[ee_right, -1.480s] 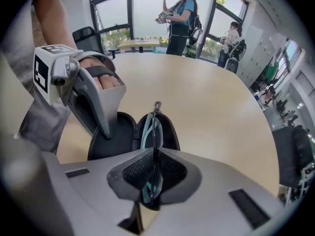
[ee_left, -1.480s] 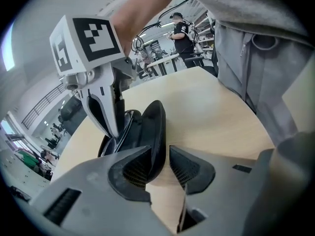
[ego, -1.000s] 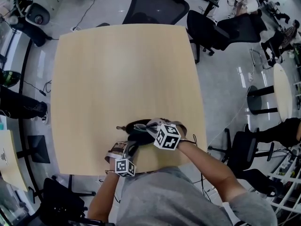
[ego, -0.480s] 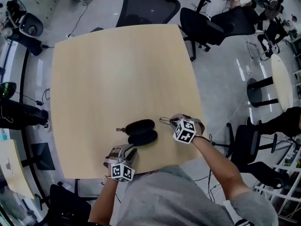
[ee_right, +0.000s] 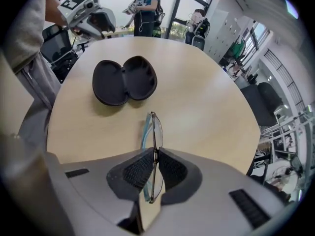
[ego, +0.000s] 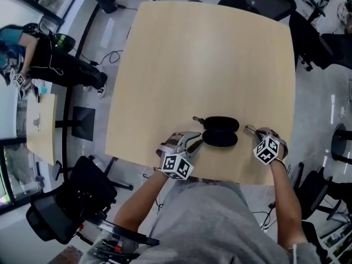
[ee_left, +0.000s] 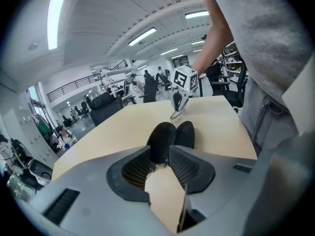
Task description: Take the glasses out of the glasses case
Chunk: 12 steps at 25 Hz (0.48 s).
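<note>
The glasses case [ego: 220, 132] is seen lying open near the table's [ego: 209, 59] front edge, its two black shells spread side by side with their hollow sides up. In the head view the long axis of each shell runs left to right, and a small pull tab is seen at the case's left end.

The glasses [ego: 248, 128] are found outside the case, just to its right and apart from it. They are clamped between the closed jaws of the right gripper [ego: 252, 131], which is pointed steeply down at the table. In the right gripper view the glasses [ee_right: 155, 132] are seen edge-on and folded. Their long axis lies along the line of the jaws, and the free end reaches past the jaw tips towards the case [ee_right: 124, 81].

The left gripper [ego: 193, 142] is held at the case's left end. In the left gripper view its jaws are seen standing apart, with the near end of the case [ee_left: 167, 139] showing in the gap at their tips. Whether the pads touch the case cannot be made out.
</note>
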Each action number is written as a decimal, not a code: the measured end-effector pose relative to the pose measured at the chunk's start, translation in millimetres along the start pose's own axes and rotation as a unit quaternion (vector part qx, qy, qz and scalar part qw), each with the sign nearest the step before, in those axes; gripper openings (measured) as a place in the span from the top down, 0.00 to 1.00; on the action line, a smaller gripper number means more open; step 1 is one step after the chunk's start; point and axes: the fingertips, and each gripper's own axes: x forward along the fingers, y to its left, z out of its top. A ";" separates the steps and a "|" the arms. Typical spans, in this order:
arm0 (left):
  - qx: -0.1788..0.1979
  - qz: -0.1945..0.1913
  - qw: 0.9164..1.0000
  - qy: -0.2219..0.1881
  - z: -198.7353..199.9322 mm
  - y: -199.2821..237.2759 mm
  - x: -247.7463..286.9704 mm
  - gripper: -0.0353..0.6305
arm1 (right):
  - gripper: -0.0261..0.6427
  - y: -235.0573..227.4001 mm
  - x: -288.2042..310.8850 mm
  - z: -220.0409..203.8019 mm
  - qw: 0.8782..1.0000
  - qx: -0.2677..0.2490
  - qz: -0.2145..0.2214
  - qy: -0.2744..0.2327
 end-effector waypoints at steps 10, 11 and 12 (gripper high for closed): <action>-0.017 0.055 0.998 0.003 -25.2 34.1 -40.6 0.77 | 0.91 23.0 8.3 6.9 0.999 -0.041 -0.027 0.011; -0.018 0.058 0.998 0.002 -26.1 34.9 -44.0 0.77 | 0.91 26.2 8.7 6.9 0.999 -0.045 -0.024 0.011; -0.018 0.060 0.998 0.001 -27.0 35.0 -47.5 0.77 | 0.91 30.2 9.1 6.9 0.999 -0.048 -0.021 0.012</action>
